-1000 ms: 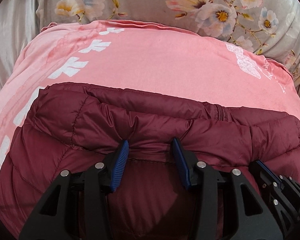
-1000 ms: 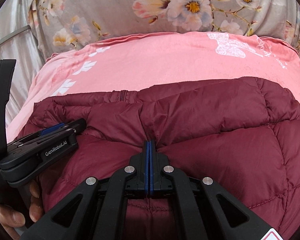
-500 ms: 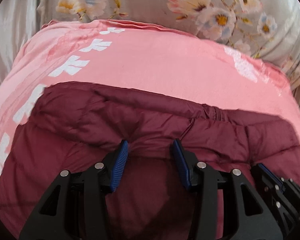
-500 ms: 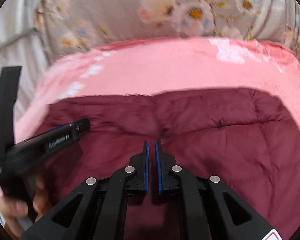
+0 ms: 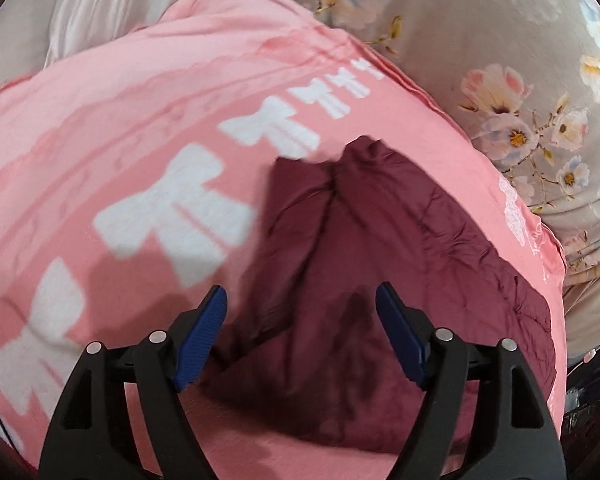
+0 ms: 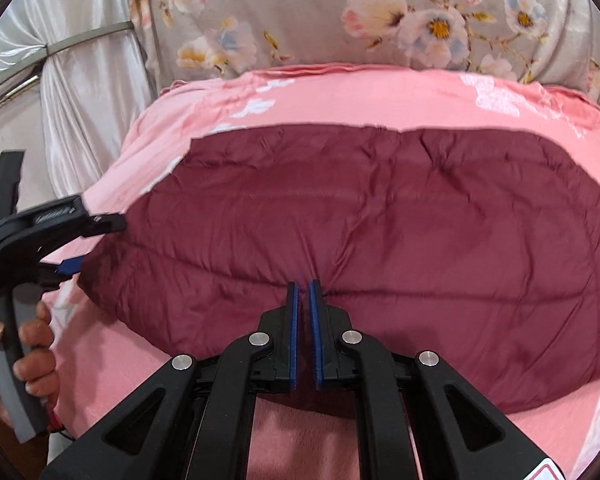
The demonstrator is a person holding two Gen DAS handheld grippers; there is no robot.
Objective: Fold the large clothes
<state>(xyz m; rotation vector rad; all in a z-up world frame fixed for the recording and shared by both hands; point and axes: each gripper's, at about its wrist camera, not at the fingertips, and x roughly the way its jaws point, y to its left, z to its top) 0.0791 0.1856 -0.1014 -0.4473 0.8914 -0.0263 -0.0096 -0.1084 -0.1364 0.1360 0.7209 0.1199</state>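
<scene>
Holding two grippers over one jacket, we start at the left gripper (image 5: 300, 312): its two blue ribbed pads (image 5: 202, 332) are spread wide apart and grasp nothing, hovering above the jacket's left end. In the right wrist view this same gripper (image 6: 88, 244) sits just beside that end, with our left hand (image 6: 24, 344) wrapped around its grey handle. The right gripper (image 6: 303, 296) has its two blue pads separated by a narrow slit; nothing is visibly caught between them, and their tips sit at the jacket's near edge.

The single maroon puffer jacket (image 6: 380, 232) is quilted, puffy and creased, folded into a broad rounded slab. It lies across the middle of the one pink blanket (image 5: 140, 120), a soft cloth printed with a row of white bows (image 5: 172, 216). Beyond the blanket's far edge lies grey floral fabric (image 6: 340, 12), and a satiny white curtain (image 6: 84, 92) hangs past its left edge.
</scene>
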